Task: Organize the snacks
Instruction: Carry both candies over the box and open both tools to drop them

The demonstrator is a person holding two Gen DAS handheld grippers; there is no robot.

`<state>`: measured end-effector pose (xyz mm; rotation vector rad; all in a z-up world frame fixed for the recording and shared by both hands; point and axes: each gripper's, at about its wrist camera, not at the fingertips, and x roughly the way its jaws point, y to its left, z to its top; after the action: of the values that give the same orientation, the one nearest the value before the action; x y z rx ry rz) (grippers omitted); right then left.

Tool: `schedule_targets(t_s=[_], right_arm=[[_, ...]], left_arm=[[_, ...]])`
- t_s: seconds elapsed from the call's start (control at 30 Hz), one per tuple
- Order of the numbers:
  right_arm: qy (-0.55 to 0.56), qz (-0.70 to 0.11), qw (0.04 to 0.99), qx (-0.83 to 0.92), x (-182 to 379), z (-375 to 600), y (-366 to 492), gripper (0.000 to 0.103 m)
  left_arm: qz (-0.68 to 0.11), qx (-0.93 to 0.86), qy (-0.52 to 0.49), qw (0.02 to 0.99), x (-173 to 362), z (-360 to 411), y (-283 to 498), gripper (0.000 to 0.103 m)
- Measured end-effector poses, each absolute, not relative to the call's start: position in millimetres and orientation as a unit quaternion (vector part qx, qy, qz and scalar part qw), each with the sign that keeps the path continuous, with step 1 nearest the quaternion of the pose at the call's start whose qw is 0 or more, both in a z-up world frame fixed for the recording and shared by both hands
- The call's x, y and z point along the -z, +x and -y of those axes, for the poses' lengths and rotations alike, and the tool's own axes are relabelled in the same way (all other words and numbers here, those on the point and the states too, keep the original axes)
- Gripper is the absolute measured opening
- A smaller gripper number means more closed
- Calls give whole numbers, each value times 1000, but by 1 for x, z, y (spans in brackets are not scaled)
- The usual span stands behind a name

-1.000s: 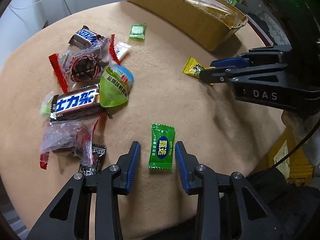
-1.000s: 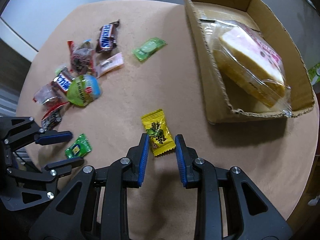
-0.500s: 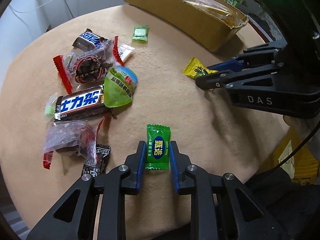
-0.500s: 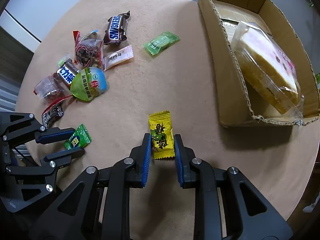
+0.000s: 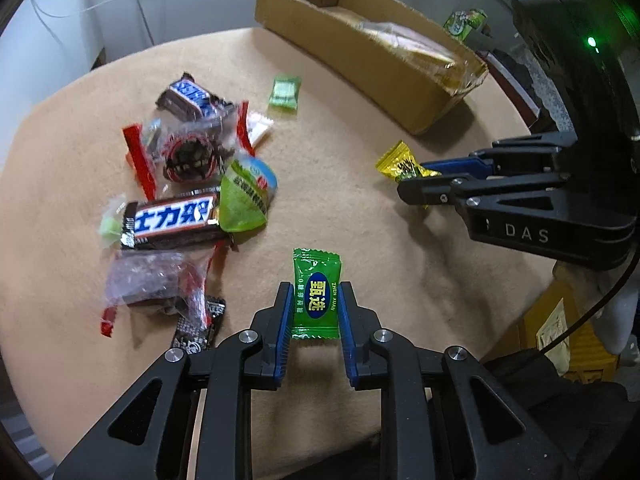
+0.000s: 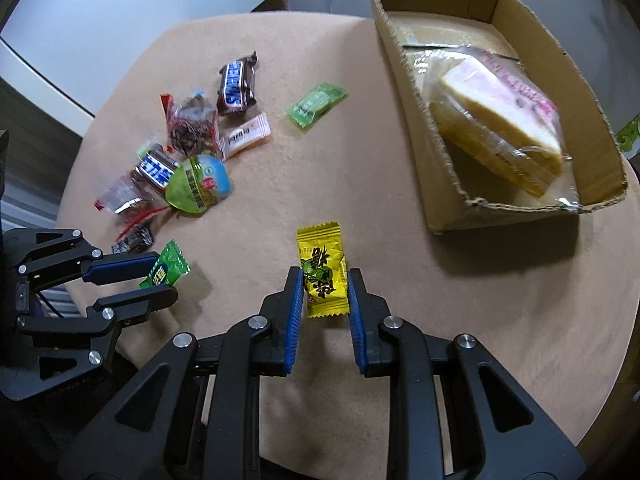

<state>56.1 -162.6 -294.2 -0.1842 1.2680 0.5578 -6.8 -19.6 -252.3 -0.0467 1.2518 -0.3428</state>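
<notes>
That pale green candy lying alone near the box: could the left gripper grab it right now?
Probably not: the left gripper is already shut on a green candy. The pale green candy itself lies uncovered.

Both cameras ride just behind their own jaws and look steeply down, close over the near edge of the round tabletop (image 5: 360,152). The left wrist view faces across toward the far right edge, where the cardboard box (image 5: 360,60) sits. The right wrist view looks from further right, with the box nearer. They share the loose snack pile (image 6: 188,160), the box, and each shows the other gripper at its side.
</notes>
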Motion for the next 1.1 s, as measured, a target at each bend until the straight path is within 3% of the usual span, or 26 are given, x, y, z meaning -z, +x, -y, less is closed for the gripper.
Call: schedule_targets(t_s=[0.67,1.1], right_arm=[[-29,-529,818,-224,216,211,78,22],[-11,-523,834,-175,211,245,124,22]], left_arm=[[-531,175,-25,829,201,22,54,20],[-507,188,-15,841,184,45,118,20]])
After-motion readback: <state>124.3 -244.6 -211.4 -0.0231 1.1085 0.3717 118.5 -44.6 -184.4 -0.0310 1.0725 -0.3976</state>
